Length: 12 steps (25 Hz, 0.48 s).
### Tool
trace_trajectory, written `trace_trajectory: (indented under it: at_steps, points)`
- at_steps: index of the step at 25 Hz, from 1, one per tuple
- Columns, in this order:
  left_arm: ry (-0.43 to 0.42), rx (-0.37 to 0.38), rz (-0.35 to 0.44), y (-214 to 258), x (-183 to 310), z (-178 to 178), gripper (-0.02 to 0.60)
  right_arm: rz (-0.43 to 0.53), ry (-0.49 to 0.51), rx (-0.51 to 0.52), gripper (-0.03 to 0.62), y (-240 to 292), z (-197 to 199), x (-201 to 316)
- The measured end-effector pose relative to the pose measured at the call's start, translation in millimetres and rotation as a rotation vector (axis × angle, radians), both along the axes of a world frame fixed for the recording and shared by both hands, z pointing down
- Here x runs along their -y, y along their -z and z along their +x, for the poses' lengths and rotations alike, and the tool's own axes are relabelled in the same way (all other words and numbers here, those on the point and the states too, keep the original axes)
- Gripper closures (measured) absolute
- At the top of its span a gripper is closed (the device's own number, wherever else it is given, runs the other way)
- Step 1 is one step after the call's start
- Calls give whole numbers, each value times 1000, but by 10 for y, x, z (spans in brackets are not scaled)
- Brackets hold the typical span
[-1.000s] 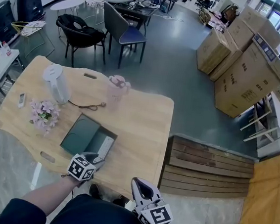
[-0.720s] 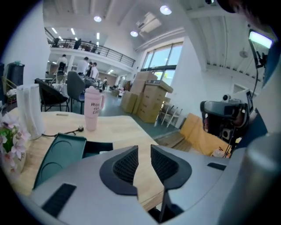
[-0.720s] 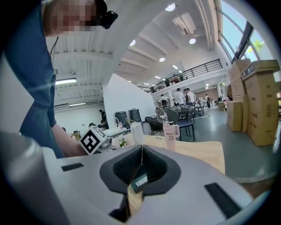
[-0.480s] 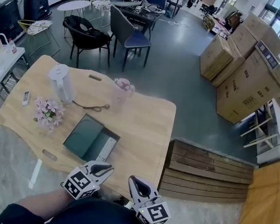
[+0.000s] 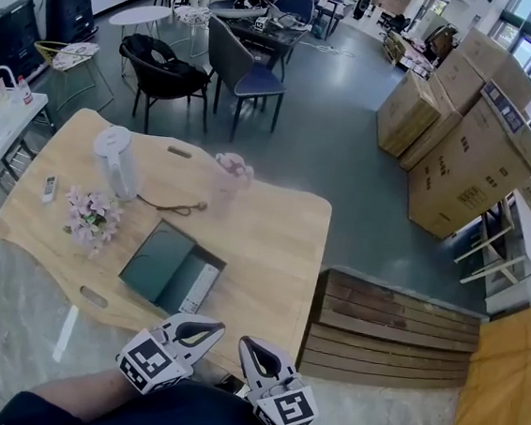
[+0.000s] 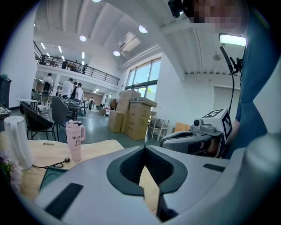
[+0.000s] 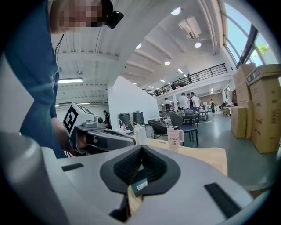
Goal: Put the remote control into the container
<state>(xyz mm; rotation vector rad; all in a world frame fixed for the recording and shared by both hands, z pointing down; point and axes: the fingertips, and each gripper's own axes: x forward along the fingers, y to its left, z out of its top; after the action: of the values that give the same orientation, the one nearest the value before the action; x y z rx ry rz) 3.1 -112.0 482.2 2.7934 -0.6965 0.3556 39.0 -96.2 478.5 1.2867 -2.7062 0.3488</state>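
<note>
The white remote control (image 5: 200, 287) lies inside the dark green container (image 5: 152, 259), an open box with its lid beside it on the wooden table (image 5: 271, 245). My left gripper (image 5: 198, 330) is held below the table's front edge, near my body, shut and empty. In the left gripper view its jaws (image 6: 145, 149) meet with only table showing behind them. My right gripper (image 5: 256, 350) sits just to its right, also shut and empty. In the right gripper view (image 7: 141, 149) a corner of the container (image 7: 139, 182) shows past the closed jaws.
On the table stand a white kettle (image 5: 117, 161), a bunch of pink flowers (image 5: 90, 217), a pink tumbler (image 5: 229, 177), a cable (image 5: 172, 208) and a small white device (image 5: 49, 188). Wooden pallets (image 5: 395, 329) lie to the right; chairs and cardboard boxes (image 5: 463, 124) stand behind.
My left gripper has drawn back from the container's near edge toward my body and its jaws have shut. The remote stays in the container. The right gripper barely moved.
</note>
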Motion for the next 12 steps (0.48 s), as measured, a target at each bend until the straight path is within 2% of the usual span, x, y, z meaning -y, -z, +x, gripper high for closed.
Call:
trace_trajectory:
  at_steps: [12]
  points:
    - [-22, -12, 8, 70, -98, 63, 569, 8, 3, 11, 577, 8, -14, -34]
